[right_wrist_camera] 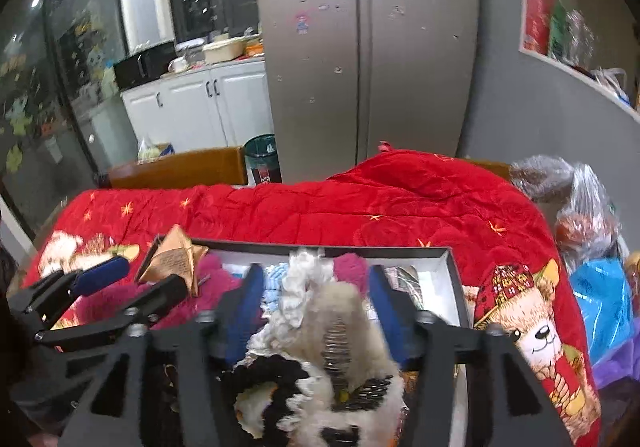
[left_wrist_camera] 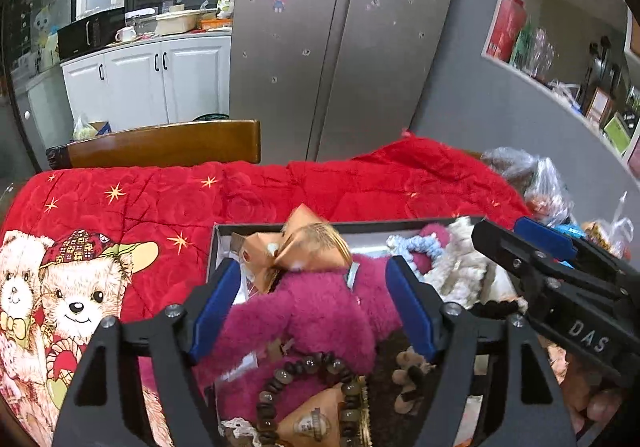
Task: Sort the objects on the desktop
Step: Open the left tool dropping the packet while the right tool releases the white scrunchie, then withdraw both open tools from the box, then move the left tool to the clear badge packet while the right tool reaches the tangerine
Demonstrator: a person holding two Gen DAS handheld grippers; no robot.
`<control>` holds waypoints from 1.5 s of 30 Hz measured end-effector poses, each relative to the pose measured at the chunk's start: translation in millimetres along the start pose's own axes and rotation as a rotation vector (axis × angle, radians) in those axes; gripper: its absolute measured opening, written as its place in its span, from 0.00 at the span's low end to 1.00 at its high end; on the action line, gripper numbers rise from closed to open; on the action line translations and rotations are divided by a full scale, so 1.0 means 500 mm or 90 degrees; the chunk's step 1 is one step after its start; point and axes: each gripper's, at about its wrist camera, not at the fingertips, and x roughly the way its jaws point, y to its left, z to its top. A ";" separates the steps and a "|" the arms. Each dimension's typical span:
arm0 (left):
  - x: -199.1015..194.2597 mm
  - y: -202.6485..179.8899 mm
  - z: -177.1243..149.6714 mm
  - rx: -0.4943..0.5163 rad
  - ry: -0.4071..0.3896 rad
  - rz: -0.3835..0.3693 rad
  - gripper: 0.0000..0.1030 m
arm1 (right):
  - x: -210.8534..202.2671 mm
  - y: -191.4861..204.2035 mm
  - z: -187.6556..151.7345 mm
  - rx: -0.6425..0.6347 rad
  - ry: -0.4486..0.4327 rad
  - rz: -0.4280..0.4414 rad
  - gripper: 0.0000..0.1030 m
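Note:
A dark shallow box (left_wrist_camera: 276,225) (right_wrist_camera: 456,279) on the red quilt holds soft things. My left gripper (left_wrist_camera: 312,279) is open, its blue pads either side of a magenta fluffy piece (left_wrist_camera: 316,307) with an orange bow (left_wrist_camera: 292,247) on top. A brown bead bracelet (left_wrist_camera: 308,387) lies below it. My right gripper (right_wrist_camera: 316,279) is open over a white and grey fluffy clip (right_wrist_camera: 332,327) with a black fuzzy piece (right_wrist_camera: 272,379) beside it. The right gripper also shows at the right of the left wrist view (left_wrist_camera: 532,247); the left gripper at the left of the right wrist view (right_wrist_camera: 132,275).
A red quilt with teddy bears (left_wrist_camera: 120,215) (right_wrist_camera: 360,207) covers the table. A wooden chair back (left_wrist_camera: 160,145) stands behind it. Plastic bags (right_wrist_camera: 584,215) are piled at the right edge. A fridge (left_wrist_camera: 340,47) and white cabinets stand behind.

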 end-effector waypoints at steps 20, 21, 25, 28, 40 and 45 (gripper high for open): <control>-0.014 -0.013 0.003 0.022 -0.009 0.014 0.74 | -0.034 -0.005 0.005 -0.006 -0.034 0.008 0.65; -0.014 -0.014 0.003 0.023 -0.009 0.014 0.74 | -0.033 -0.004 0.004 -0.006 -0.032 0.007 0.65; -0.026 -0.020 0.003 0.024 -0.011 0.006 0.74 | -0.038 -0.007 0.006 -0.003 -0.032 0.012 0.65; -0.049 -0.030 0.002 0.029 -0.011 -0.002 0.74 | -0.061 -0.005 0.007 -0.007 -0.039 0.021 0.66; -0.267 -0.053 -0.062 0.043 -0.069 0.000 0.91 | -0.255 -0.003 -0.038 -0.017 -0.106 0.012 0.74; -0.330 -0.060 -0.125 0.035 -0.072 0.010 0.95 | -0.310 0.008 -0.069 -0.029 -0.119 0.009 0.74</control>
